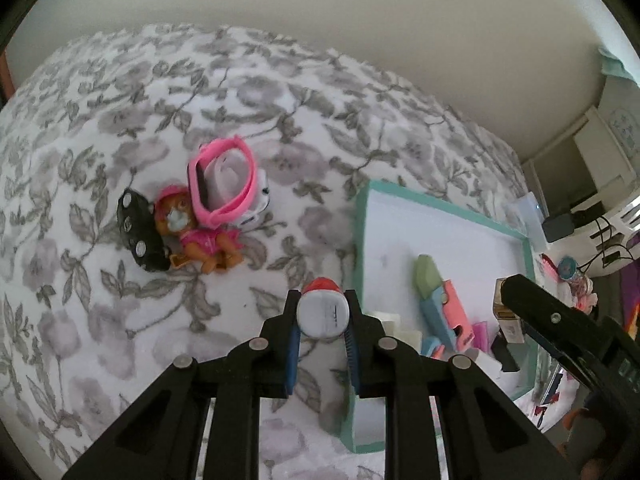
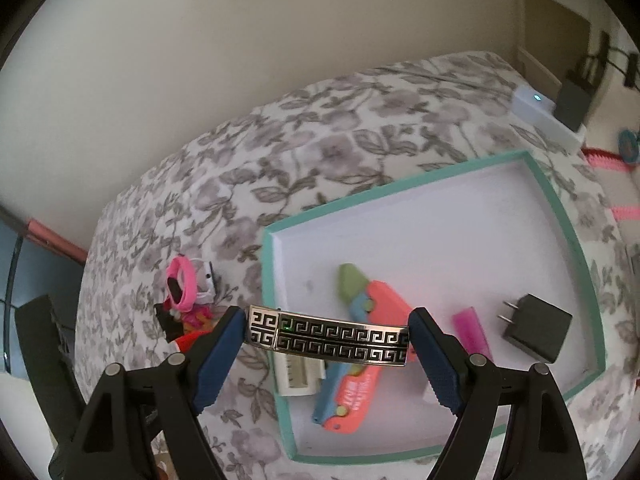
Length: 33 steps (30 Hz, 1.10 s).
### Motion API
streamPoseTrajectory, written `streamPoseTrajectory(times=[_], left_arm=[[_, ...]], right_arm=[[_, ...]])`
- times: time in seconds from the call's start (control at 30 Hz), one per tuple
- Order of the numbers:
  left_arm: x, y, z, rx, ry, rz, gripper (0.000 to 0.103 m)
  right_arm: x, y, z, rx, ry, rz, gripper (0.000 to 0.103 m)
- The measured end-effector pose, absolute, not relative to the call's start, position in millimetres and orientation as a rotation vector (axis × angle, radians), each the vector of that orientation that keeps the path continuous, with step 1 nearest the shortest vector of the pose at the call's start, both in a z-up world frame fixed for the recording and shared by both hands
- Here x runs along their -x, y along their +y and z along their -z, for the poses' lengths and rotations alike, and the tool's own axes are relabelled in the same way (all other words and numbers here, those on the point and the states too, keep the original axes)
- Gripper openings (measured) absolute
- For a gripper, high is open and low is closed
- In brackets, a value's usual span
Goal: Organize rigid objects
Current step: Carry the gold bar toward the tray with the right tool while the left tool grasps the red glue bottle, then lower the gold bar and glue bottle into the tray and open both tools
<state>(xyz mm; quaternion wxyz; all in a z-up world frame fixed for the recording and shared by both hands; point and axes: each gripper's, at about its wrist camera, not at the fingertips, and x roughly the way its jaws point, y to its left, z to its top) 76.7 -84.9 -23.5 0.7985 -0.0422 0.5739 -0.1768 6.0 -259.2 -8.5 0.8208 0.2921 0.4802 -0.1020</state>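
Bracelet (image 2: 328, 338), Greek-key patterned, bears no readable writing.

Far half of teal tray (image 2: 568, 216) bare, open from above. Near half crowded: coral toy cutter (image 2: 360, 360), white block (image 2: 300, 376), pink piece (image 2: 472, 328), black plug adapter (image 2: 536, 328). Floral bedspread (image 1: 120, 340) left of tray mostly free; cluster of pink watch (image 1: 222, 184), figurine (image 1: 196, 232), black strap (image 1: 140, 236) blocking mid-left.
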Motion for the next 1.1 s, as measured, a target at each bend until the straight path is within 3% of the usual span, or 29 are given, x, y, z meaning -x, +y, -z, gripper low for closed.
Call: streamPoseTrajectory(times=[0.23, 0.47, 1.1], left_arm=[[-67, -114, 9, 0.062, 1.168, 0.466, 0.021], [-67, -154, 28, 0.034, 1.185, 0.555, 0.021], [-64, -169, 47, -0.059, 1.179, 0.550, 0.023]], right_arm=[[7, -294, 15, -0.652, 1.024, 0.295, 0.085], [23, -327, 32, -0.618, 1.085, 0.432, 0.085], [29, -344, 49, -0.573, 1.139, 0.477, 0.085]])
